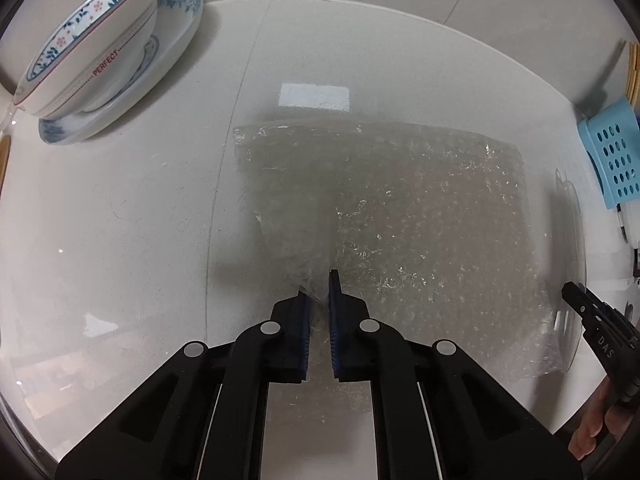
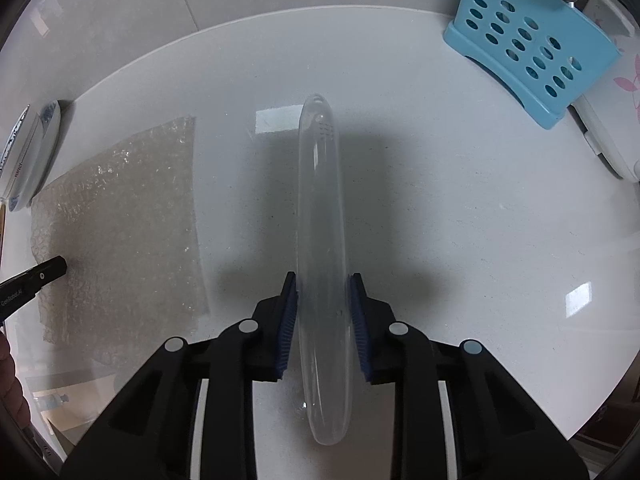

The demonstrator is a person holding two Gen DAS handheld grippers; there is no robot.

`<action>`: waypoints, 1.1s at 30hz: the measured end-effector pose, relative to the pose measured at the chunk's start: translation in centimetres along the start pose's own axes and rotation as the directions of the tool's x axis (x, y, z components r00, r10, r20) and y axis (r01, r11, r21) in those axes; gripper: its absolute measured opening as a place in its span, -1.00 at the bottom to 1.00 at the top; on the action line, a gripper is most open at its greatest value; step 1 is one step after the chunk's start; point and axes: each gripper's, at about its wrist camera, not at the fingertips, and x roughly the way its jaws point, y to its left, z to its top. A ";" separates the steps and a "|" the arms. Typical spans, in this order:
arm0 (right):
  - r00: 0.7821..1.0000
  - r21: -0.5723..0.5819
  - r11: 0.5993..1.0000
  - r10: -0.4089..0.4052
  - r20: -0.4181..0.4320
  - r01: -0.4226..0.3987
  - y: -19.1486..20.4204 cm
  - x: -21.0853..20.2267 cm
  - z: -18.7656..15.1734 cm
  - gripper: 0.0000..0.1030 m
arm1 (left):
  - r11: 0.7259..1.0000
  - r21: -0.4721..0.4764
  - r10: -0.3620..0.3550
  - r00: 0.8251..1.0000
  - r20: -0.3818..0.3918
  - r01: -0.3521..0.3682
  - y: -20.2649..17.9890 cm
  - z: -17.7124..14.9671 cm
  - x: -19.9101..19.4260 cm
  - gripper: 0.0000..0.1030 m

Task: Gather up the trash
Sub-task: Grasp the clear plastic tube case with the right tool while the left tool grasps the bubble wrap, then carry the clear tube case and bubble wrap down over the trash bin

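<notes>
Your left gripper point(image 1: 320, 292) points down at the white counter point(image 1: 120, 220) with its jaws pinched together on the near edge of the bubble wrap sheet point(image 1: 400, 200), a fold of the film bunched up between the blue pads. Your right gripper point(image 2: 323, 292) is clamped across a clear, elongated plastic container point(image 2: 320, 200) that lies lengthwise on the counter; both pads touch its sides. The bubble wrap lies flat just left of that container, the two apart.

Around you: a floral-rimmed bowl point(image 1: 88, 40) sits tilted on a blue-patterned plate point(image 1: 168, 52) at the far left, well clear of the wrap. A light blue perforated basket point(image 2: 528, 48) stands at the far right, with a white appliance point(image 2: 612, 128) bearing a pink flower print just beside it. Nothing rests on the wrap or the container.
</notes>
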 end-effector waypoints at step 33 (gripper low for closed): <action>0.986 0.023 0.999 0.035 0.161 -0.039 -2.7 -8.1 -5.0 -0.53 | 0.994 0.055 -0.101 0.987 0.127 0.094 -0.1 -4.9 -7.9 -0.87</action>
